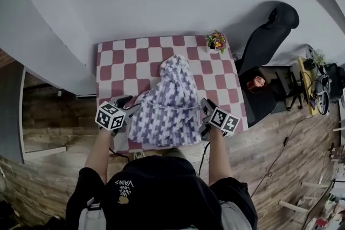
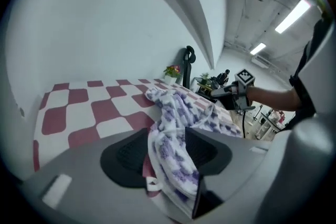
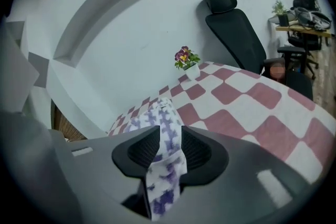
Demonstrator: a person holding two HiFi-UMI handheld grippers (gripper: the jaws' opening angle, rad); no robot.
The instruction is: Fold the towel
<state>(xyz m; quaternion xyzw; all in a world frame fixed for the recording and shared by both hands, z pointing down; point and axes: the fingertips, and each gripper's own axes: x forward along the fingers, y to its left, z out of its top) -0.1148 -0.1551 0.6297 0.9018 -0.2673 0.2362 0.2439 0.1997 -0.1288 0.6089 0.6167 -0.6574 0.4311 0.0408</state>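
A white towel with a purple pattern lies rumpled on the red and white checked table, bunched towards the far side. My left gripper is at the towel's near left corner and my right gripper at its near right corner. In the left gripper view the towel runs loosely through the left gripper, whose jaws stand apart. In the right gripper view a narrow fold of towel hangs between the parted jaws of the right gripper. The right gripper also shows across the towel.
A small pot of flowers stands at the table's far right corner. A black office chair is beside the table on the right, with a cluttered desk beyond it. A grey wall runs behind the table.
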